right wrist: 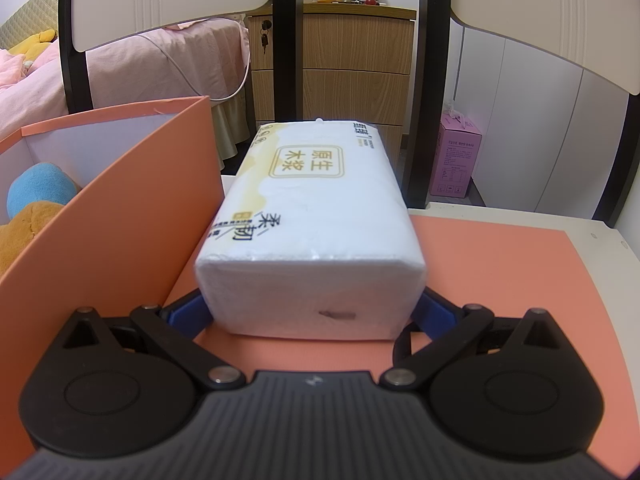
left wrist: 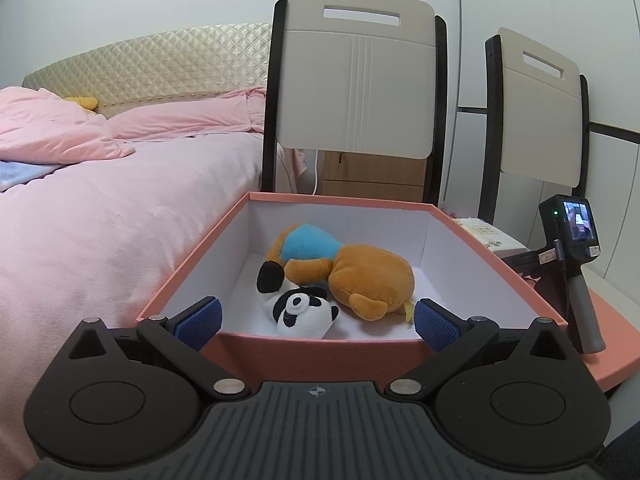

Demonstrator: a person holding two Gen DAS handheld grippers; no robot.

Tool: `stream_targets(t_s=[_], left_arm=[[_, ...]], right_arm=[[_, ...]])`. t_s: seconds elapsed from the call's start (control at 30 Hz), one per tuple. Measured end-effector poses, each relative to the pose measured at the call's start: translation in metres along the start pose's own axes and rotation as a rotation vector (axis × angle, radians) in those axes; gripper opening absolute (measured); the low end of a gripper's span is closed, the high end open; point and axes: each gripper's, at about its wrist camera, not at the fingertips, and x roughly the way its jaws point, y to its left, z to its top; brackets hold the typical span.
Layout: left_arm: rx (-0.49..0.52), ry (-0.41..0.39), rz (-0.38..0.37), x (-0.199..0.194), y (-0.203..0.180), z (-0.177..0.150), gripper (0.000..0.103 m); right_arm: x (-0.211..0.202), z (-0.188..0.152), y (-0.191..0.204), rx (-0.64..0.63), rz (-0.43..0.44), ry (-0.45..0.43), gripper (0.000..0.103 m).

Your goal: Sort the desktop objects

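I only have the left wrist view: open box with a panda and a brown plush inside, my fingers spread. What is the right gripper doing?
Observer: The right gripper has its blue pads on either side of the near end of a white tissue pack; I cannot tell if they are squeezing it yet.
Operator: Where does that pack sit relative to the box?
Observer: Just outside the orange box, alongside its right wall, lying flat on an orange mat.
Operator: Anything else nearby on that side?
Observer: On the desk, nothing more shows. Beyond its far edge a pink carton stands on the floor.
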Motion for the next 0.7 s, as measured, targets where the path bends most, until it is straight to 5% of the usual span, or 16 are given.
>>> stream_targets(t_s=[0.7], left_arm=[[-0.025, -0.018, 0.055, -0.0017, 0.0026, 0.0009, 0.103]], right_arm=[[-0.0002, -0.0003, 0.0, 0.0, 0.0, 0.0, 0.103]])
